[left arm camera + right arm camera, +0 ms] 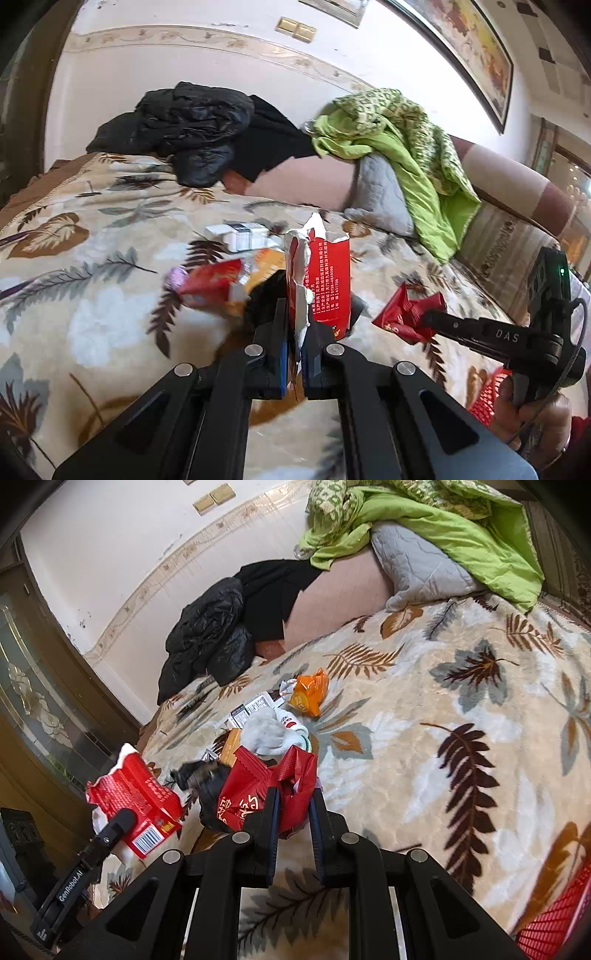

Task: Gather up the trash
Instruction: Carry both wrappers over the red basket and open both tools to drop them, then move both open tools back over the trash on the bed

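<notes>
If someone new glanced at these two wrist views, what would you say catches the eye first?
Probably the two bright red pieces of trash already pinched: the left gripper is shut on a torn red carton, and the right gripper on a red wrapper. Beyond them, more litter, including an orange packet, lies mid-blanket, with a lime-green quilt heaped behind.

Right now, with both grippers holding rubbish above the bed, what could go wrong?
1. The left gripper pinches only the torn edge of the red carton; the card might rip and the carton drop.
2. The red wrapper in the right gripper is crumpled and slippery-looking, so it may slide out.
3. The red basket sits at the edge of view, so a blind drop could miss it.
</notes>
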